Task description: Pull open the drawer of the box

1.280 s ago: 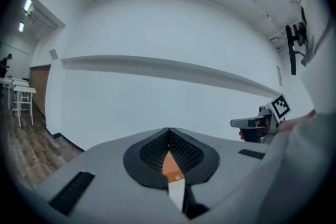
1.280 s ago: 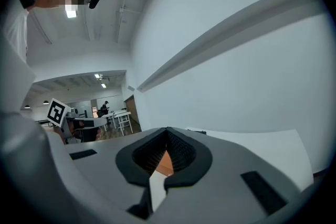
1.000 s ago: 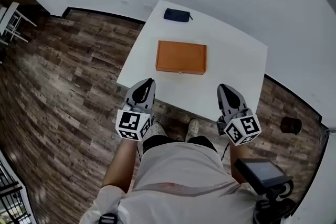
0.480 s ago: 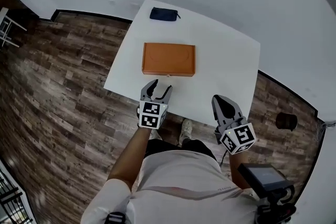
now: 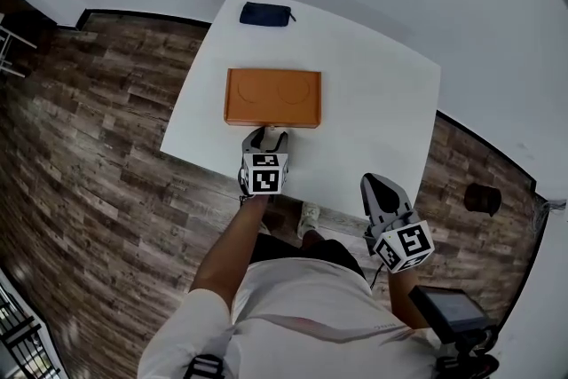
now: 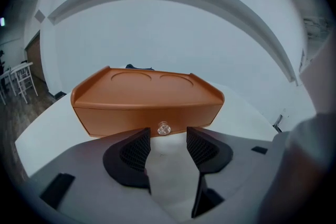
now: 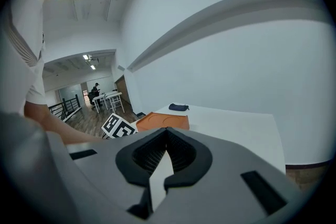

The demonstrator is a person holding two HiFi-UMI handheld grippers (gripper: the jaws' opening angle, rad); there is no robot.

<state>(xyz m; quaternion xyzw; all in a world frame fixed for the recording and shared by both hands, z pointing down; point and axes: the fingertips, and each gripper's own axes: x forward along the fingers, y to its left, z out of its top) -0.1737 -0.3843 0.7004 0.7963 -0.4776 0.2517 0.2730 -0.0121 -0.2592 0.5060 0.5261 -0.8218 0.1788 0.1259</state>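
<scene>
An orange box (image 5: 272,98) lies flat on the white table (image 5: 373,111), its drawer front facing me. In the left gripper view the box (image 6: 147,97) fills the middle, and a small clear knob (image 6: 164,128) sticks out of its shut drawer. My left gripper (image 5: 267,133) stands open right at that front; the knob sits just beyond the gap between its pads (image 6: 137,150), untouched. My right gripper (image 5: 380,184) hangs off the table's near edge, shut with nothing in it (image 7: 166,136). From there the box (image 7: 163,121) shows far off to the left.
A dark blue pouch (image 5: 265,13) lies at the table's far edge behind the box. Wood floor surrounds the table; a white wall runs behind it. A small dark round object (image 5: 480,199) sits on the floor at the right.
My left gripper has travelled forward from the table's near edge to the box front and its jaws have opened. The right gripper has stayed low by the near edge.
</scene>
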